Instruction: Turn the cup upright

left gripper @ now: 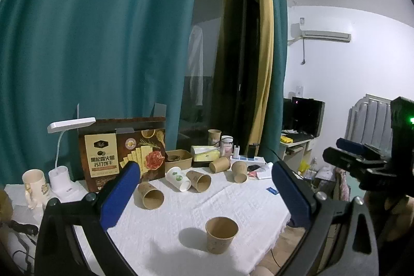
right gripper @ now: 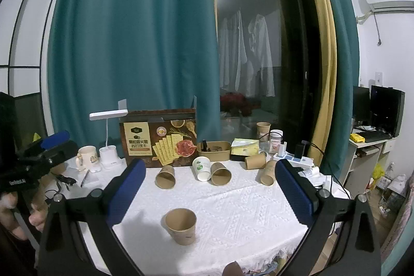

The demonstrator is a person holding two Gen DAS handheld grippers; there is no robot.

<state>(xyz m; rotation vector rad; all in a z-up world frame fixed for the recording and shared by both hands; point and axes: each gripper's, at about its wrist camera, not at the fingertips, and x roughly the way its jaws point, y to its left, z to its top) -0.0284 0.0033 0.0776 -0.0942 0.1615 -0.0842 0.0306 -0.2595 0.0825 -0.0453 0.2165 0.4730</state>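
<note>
Left wrist view: The left hand-held gripper [left gripper: 204, 188] stood with its jaws wide apart and empty, raised above the desk [left gripper: 248, 201]. One brown paper cup [left gripper: 221, 234] stood upright below and between the fingers, mouth up, long axis vertical. Beyond the fingertips lay several tipped cups. The nearest brown cup [left gripper: 150, 195] lay just ahead of the left finger, its long axis roughly level and its mouth pointing toward the camera. A white cup [left gripper: 178, 179] and another brown cup [left gripper: 198, 180] lay touching side by side, mouths also toward the camera. Judged step: one cup appeared finished; selection of the next tipped cup was in hand.

Right wrist view: The right hand-held gripper [right gripper: 210, 185] was likewise spread and empty. The upright cup sat below, nearer the left finger. The tipped cups lay in a row just beyond the fingertips, mouths facing the camera. The next move would call for advancing, closing across a cup's wall, then rotating the mouth upward.
</note>
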